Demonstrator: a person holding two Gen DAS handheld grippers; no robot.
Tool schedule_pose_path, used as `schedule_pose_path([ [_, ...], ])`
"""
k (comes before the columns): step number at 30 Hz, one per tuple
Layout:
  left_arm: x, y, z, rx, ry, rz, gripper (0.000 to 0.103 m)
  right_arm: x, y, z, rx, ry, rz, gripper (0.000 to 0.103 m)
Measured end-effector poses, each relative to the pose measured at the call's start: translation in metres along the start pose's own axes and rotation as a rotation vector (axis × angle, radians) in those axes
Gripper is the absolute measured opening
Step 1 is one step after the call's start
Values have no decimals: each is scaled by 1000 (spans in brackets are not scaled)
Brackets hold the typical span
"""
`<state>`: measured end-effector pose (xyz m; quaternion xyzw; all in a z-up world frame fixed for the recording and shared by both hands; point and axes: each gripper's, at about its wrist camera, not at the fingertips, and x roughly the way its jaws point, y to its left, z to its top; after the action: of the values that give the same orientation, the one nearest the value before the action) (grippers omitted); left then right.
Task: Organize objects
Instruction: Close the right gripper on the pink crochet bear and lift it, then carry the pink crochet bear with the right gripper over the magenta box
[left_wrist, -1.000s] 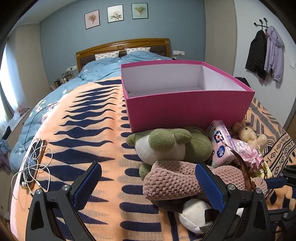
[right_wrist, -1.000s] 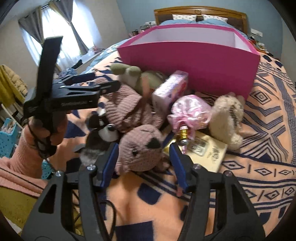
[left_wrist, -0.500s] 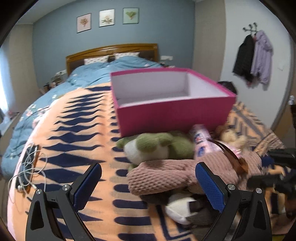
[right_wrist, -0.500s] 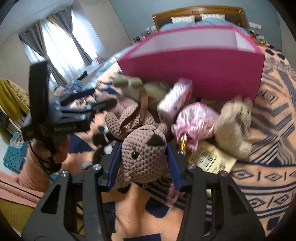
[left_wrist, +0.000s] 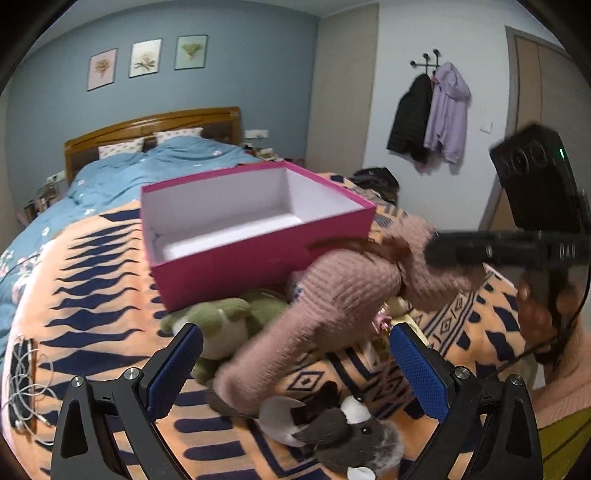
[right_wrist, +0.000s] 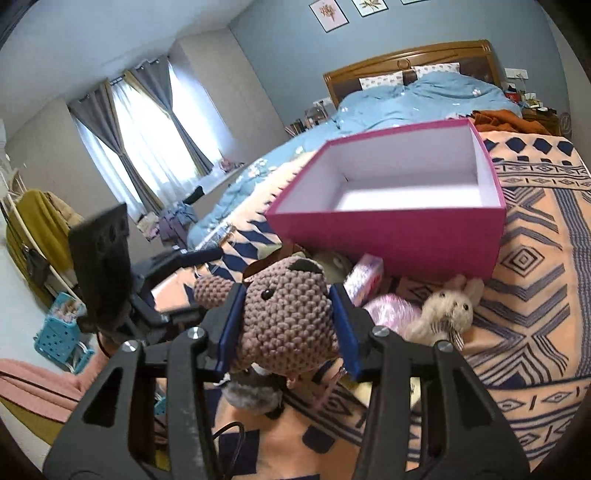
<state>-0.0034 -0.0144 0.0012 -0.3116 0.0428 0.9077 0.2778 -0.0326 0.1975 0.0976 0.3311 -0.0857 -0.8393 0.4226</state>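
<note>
The right tool (right_wrist: 286, 325) is closing its blue pads on the head of the pink crocheted bear (right_wrist: 284, 314), and the toy is hanging between them, clear of the bed, on the near side of the pink box (right_wrist: 388, 236). The left tool (left_wrist: 295, 363) is standing wide open with nothing pressed between its pads, hovering just this side of the same box. Against the box's front wall are lying the green plush (left_wrist: 221, 325), the cream bunny (right_wrist: 443, 314) and the shiny pink bundle (right_wrist: 391, 310), and nearer than those the dark grey plush (left_wrist: 347, 435). The box is sitting empty, mouth up. The worry: the bear's long body is trailing low, so it may be catching the box's near rim or dragging a neighbour along; and a squashy head is a poor hold, so it may be slipping free.
</note>
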Motion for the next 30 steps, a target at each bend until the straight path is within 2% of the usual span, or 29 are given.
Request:
schedule_pose_path([
  [3,12,-3,-1,-1,33,7,96,-4,1,4,16,-5,19,49],
  [7,17,1,2,-28,50,-1,67,-5,4,6,13,-9,41,49],
  [11,14,7,13,-48,37,-35,49,-6,5,10,2,-13,47,49],
  [16,7,10,38,-19,0,3,44,-8,7,32,-25,-46,66,49],
  [22,10,26,69,-17,-7,49,44,-1,10,67,-89,-67,76,49],
  [30,31,48,92,-47,32,81,44,22,-3,99,-103,-59,96,49],
])
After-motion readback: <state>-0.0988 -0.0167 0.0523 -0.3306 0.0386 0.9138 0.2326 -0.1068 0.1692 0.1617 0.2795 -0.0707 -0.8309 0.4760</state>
